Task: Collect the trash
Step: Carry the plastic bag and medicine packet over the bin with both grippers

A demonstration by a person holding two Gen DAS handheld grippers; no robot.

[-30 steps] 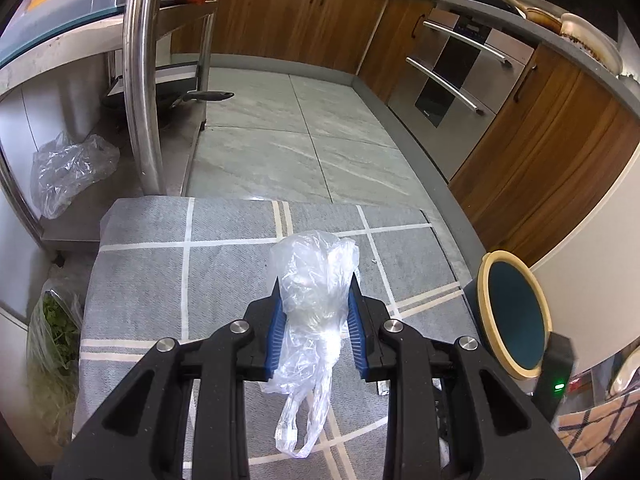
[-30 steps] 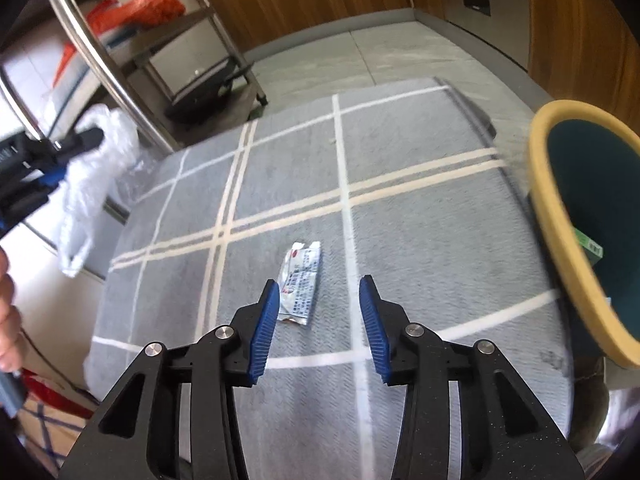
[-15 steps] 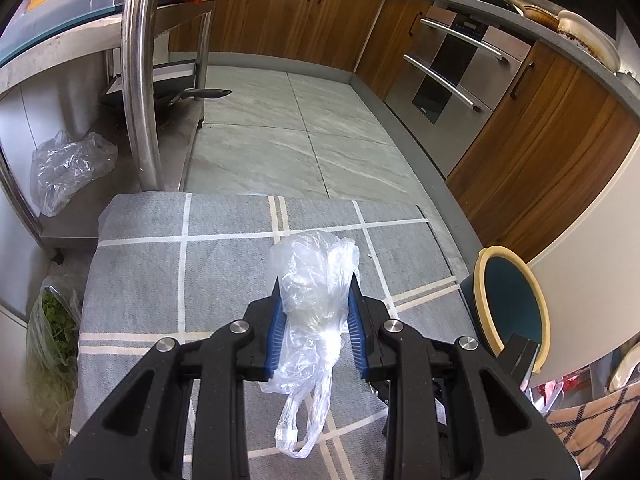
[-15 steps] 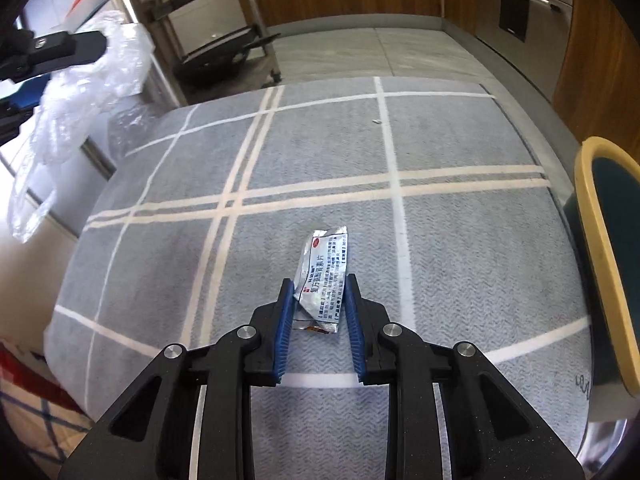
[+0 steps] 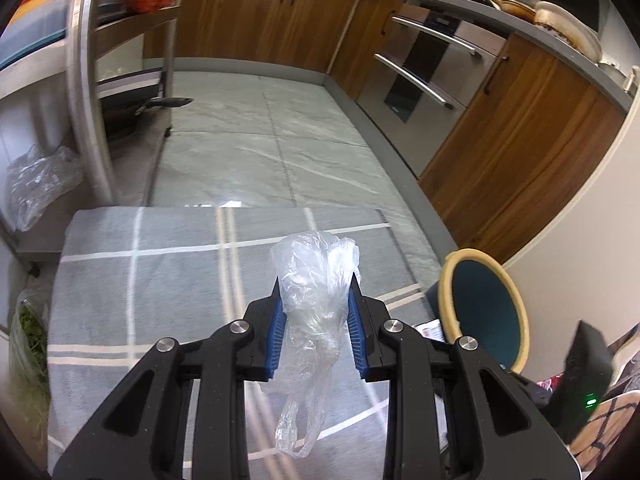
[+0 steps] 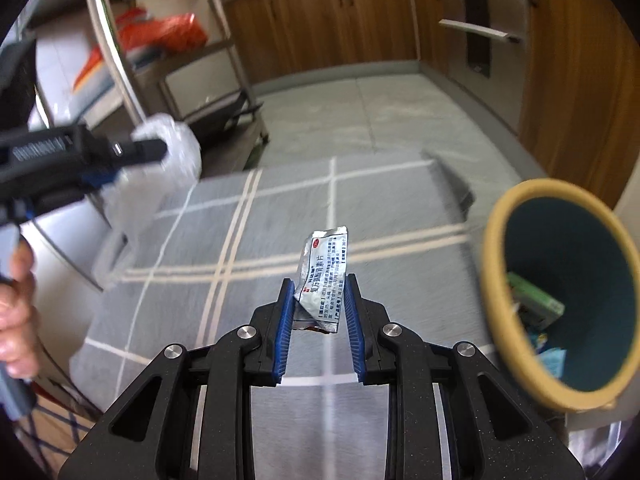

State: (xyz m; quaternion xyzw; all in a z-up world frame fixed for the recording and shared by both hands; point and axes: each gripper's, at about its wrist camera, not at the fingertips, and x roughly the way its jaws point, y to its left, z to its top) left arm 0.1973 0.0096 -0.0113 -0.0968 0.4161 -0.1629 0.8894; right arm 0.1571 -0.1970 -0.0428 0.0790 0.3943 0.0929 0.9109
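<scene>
Here I hold a piece of trash in each gripper above a grey checked cloth, with a bin at the right.

My right gripper (image 6: 319,292) is clamped on a silver foil sachet (image 6: 324,276), which stands tilted between the blue pads (image 6: 285,324), lifted off the cloth (image 6: 256,248). My left gripper (image 5: 316,300) is closed on a crumpled clear plastic bag (image 5: 314,280), whose tail hangs down between the fingers. To the right of the cloth stands a teal bin with a yellow rim (image 6: 496,280); a green packet (image 6: 536,304) lies inside it. Far behind are a grey tiled floor (image 5: 272,140) and wooden cabinets (image 5: 256,12); a steel rack (image 5: 80,80) stands at far left.
</scene>
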